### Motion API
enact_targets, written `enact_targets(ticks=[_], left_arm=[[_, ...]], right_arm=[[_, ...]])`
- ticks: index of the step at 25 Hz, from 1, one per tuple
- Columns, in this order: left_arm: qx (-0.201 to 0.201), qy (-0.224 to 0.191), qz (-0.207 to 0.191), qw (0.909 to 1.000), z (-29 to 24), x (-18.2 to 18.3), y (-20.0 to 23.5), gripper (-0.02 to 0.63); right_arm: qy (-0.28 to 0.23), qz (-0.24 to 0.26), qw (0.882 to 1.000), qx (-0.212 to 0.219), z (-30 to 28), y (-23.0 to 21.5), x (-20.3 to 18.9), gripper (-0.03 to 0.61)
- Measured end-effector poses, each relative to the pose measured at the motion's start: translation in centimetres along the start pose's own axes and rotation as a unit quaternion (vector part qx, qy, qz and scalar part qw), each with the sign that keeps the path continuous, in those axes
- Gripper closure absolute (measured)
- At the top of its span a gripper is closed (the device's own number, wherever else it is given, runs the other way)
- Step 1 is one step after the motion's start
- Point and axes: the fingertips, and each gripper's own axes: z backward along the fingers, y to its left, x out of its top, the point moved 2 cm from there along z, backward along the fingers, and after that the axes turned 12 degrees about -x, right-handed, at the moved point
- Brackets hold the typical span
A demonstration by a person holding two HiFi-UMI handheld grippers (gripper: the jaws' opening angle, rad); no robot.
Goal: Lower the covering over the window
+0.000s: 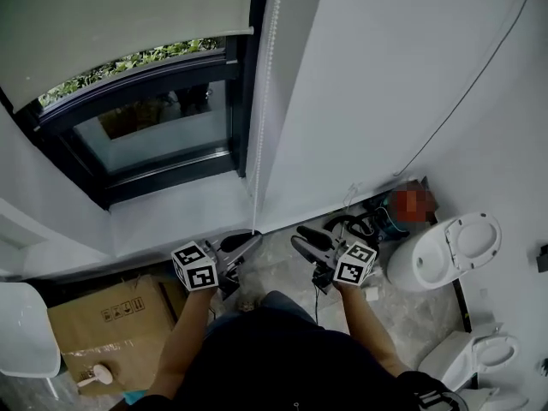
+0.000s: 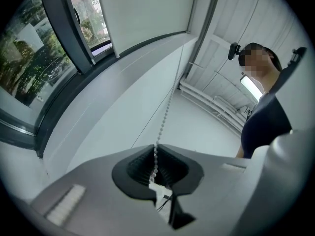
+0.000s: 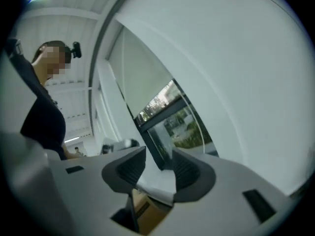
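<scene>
Hanging partway: pale blind [image 1: 120, 15] | left hand-held gripper [image 2: 155, 156] pinching chain [image 2: 166, 113] | right hand-held gripper [image 3: 160, 167] spread

A pale roller blind [image 1: 128, 15] covers only the top of the window [image 1: 154, 135], its white bead chain [image 1: 268, 75] hanging at three o'clock.

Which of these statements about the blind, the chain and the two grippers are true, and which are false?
1. The blind covers the whole window. False: it covers only the upper part, and glass shows below its bottom edge.
2. The left gripper is shut on the bead chain. True.
3. The right gripper grips the chain as well. False: its jaws stand apart with nothing between them.
4. A cardboard box stands on the floor below the window. True.
</scene>
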Motion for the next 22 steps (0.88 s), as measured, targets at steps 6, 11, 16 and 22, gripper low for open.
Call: enact_targets(ticks=[6, 11, 16, 22], left_arm=[[-0.005, 0.019, -0.006, 0.9998, -0.6, 0.1, 0.2, 0.591], [-0.006, 0.013, -0.007, 0.9999, -0.6, 0.1, 0.2, 0.591], [-0.012, 0.013, -0.006, 0.9998, -0.8, -0.2, -0.2, 0.591], [-0.012, 0.006, -0.005, 0.9999, -0.5, 0.2, 0.0, 0.591]], right_arm=[[-0.074, 0.131, 0.982, 0.113, -2.6, 9.7, 12.6, 0.446], [-0.063, 0.174, 0.974, 0.131, -6.0, 12.7, 16.8, 0.446], [-0.038, 0.215, 0.966, 0.138, -8.0, 14.7, 19.4, 0.456], [-0.087, 0.196, 0.970, 0.118, -8.8, 15.0, 23.4, 0.535]])
